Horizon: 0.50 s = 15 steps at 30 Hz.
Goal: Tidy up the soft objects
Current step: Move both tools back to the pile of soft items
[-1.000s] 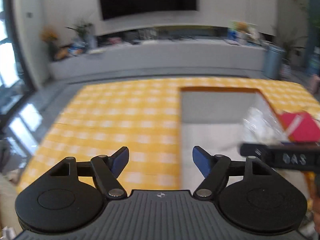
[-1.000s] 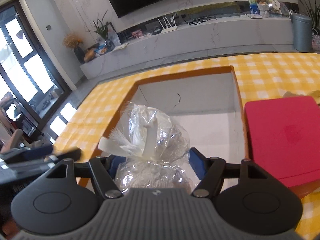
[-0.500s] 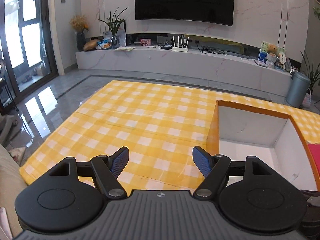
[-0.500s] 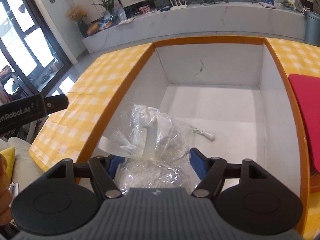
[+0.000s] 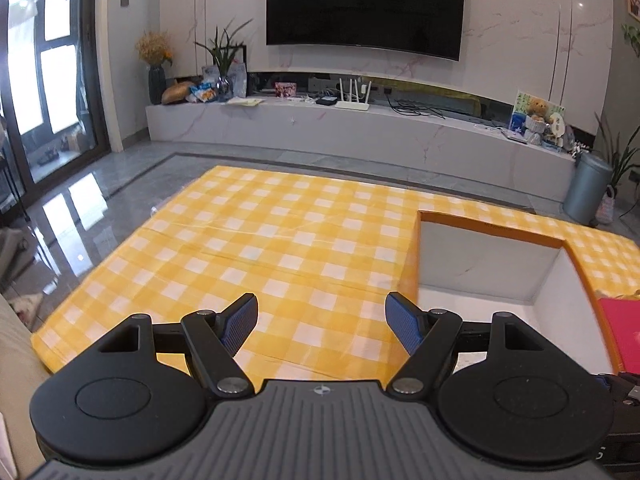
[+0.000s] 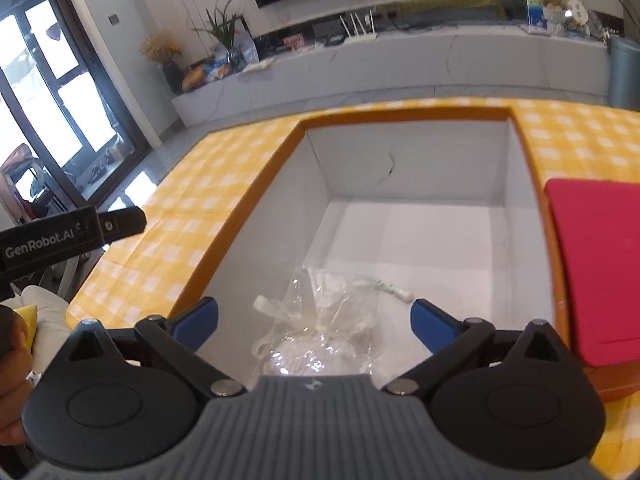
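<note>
A clear plastic bag [image 6: 320,332] holding a soft whitish object and tied with a white ribbon lies on the white floor of an orange-rimmed box [image 6: 256,184]. My right gripper [image 6: 314,322] is open above it, jaws spread wide to either side of the bag, not touching it. My left gripper [image 5: 320,322] is open and empty over the yellow checked tablecloth [image 5: 280,240], left of the box [image 5: 416,256]. A small white item [image 6: 394,290] lies on the box floor behind the bag.
A red flat lid or box [image 6: 596,268] lies against the box's right rim; it also shows in the left wrist view [image 5: 624,332]. The left gripper's body [image 6: 60,236] shows at the left of the right wrist view. The table's edge [image 5: 100,272] drops to the floor at left.
My right gripper moved over the box and opened, and the bag dropped from its jaws onto the box floor. My left gripper swung away left over the tablecloth, still open.
</note>
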Each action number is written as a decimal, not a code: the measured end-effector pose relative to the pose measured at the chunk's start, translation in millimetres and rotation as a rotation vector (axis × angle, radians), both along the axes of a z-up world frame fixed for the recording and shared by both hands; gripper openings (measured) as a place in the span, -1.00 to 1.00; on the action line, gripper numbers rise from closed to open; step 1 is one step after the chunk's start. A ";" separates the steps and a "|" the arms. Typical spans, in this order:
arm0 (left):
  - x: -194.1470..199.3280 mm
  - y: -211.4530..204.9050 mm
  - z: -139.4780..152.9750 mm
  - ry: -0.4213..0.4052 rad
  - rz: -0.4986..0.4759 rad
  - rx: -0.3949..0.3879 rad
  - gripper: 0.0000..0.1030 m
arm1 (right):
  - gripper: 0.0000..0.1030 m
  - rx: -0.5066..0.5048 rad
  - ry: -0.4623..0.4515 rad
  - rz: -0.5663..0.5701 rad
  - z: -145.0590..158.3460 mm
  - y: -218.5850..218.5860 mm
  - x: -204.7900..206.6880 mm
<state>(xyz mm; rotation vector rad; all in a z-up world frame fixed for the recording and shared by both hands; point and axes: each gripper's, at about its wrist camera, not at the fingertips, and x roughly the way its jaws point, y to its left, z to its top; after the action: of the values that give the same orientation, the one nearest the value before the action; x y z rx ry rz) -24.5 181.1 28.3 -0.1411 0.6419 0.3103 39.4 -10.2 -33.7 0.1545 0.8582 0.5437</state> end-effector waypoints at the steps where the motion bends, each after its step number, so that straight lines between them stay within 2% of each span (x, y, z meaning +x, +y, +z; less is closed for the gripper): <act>1: -0.5 -0.3 0.9 -0.003 -0.001 -0.017 0.66 | 0.95 0.007 -0.007 -0.002 2.1 -3.2 -1.1; 4: -2.9 -0.8 5.1 -0.029 0.007 -0.055 0.66 | 0.95 0.049 -0.016 -0.013 10.1 -13.1 -2.8; 10: -2.2 -18.8 11.5 -0.043 0.013 -0.015 0.66 | 0.95 0.076 -0.084 -0.051 32.4 -39.0 -8.2; 15: -3.4 -37.1 19.3 -0.075 -0.046 -0.030 0.66 | 0.95 0.069 -0.142 -0.124 48.4 -72.7 -12.1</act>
<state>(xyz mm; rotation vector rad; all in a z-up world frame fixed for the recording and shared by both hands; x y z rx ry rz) -27.9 144.0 47.6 -0.1655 0.5753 0.2497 27.3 -82.9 14.6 0.2281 0.6869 0.4628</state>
